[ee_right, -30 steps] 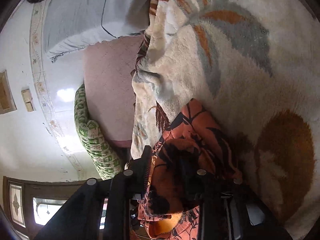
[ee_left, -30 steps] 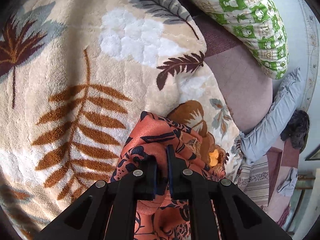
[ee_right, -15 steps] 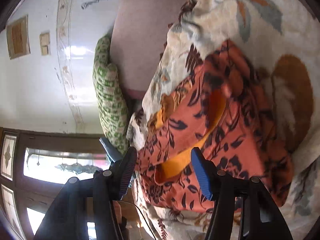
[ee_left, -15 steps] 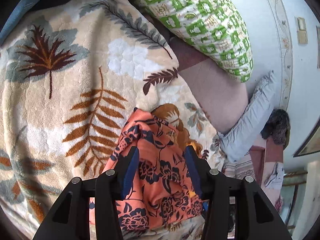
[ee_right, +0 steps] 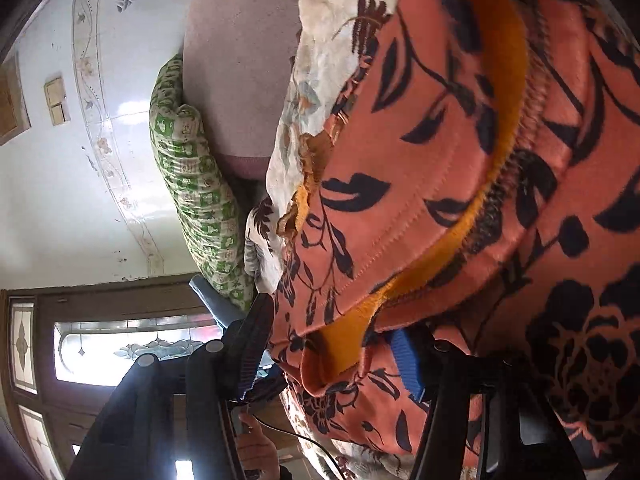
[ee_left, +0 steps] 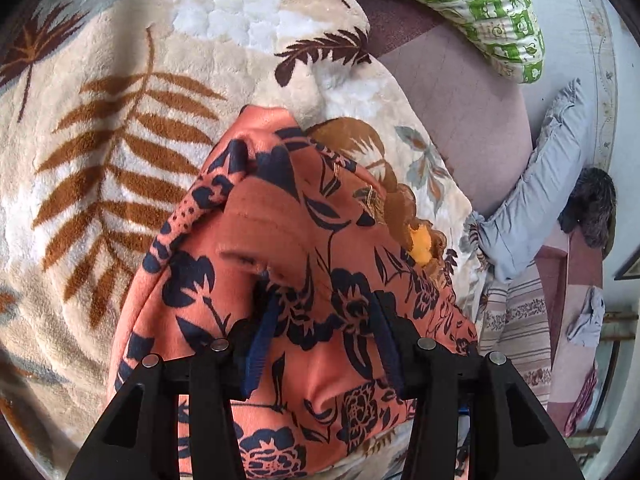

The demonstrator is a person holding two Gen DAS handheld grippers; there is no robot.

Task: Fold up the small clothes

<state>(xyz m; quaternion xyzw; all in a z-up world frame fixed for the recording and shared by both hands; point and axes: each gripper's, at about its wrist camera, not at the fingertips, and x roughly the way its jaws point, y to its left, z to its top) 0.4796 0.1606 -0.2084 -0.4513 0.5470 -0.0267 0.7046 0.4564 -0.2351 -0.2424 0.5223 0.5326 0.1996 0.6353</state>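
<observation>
The left gripper (ee_left: 322,332) stood over the near part of the garment (ee_left: 280,280), its jaws apart and closing slightly, cloth lying under and between them but neither blue pad pressing on it. The right gripper (ee_right: 340,344) was the same: jaws apart and closing a little, a hem of the garment (ee_right: 460,200) sagging between them, with no pad clearly pinching it. So nothing was held. The garment, orange with dark flowers and a yellow lining, lay bunched on the leaf-patterned blanket (ee_left: 120,140), near its edge.

By my reading, one fold had just been laid and let go, and the step in hand was finding a fresh hold. The next move would call for each gripper to find a true edge or corner, not a loose hump, and to close on all the layers there before lifting, or the fold would slip apart.

Much was hard to make out. The right view was so close that the garment's outline was cut off, and its far fingertip was buried in cloth. The left view lost the garment's near edge behind the fingers. What kind of garment it was, I could not tell. Farther off lay a green pillow (ee_left: 480,8) and a grey pillow (ee_left: 536,208).
</observation>
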